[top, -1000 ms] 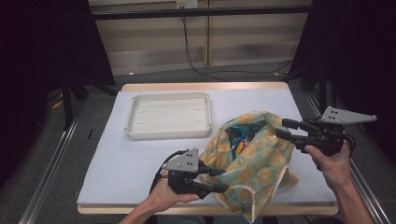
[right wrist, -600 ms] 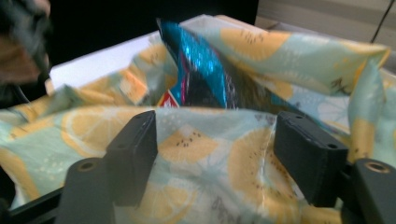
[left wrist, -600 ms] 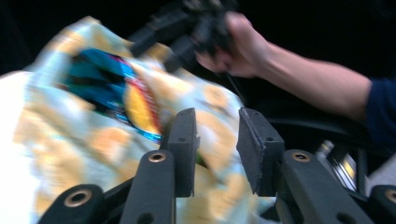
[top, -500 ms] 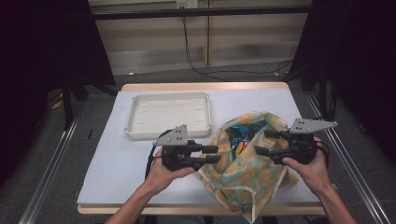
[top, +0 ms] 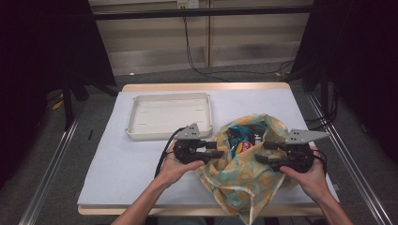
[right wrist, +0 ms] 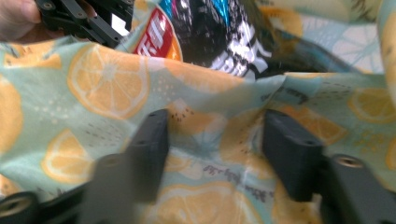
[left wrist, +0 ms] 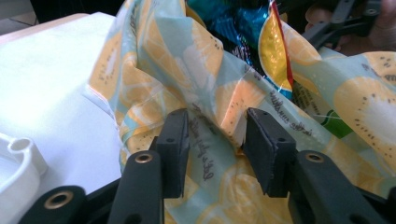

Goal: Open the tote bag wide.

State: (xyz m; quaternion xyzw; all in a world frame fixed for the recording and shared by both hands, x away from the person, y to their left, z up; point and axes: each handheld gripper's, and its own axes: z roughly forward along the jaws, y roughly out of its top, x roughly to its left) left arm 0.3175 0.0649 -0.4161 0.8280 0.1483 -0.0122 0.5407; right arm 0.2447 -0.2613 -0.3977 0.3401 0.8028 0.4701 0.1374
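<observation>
currently your left gripper (top: 217, 150) sits at the left rim of the fruit-print bag (top: 244, 176), and your right gripper (top: 267, 152) sits at its right rim, the two facing each other across the bag's mouth. the bag lies on the white table cover (top: 117, 159), toward the right front part of the table, just in front and to the right of the white tray (top: 169, 117). its mouth gapes upward, and shiny snack packets (top: 241, 138) show inside it, blue and black with an orange-red label.

left gripper view: the jaws have just been opening. a raised fold of the bag's fabric (left wrist: 219, 112) stands between the two black pads (left wrist: 175, 149); the right-hand pad touches the fold's edge, the left-hand pad has fabric against its inner face, but a clear gap remains between them, so the jaws stand parted and not clamped. a corner of the tray (left wrist: 18, 163) shows at the lower left of that view.

right gripper view: the jaws have just been closing. they stand wide apart, with the fabric (right wrist: 215, 135) spread between and behind the pads; neither pad pinches it. your other gripper shows at the upper left of that view, beside the packets (right wrist: 219, 32).
</observation>
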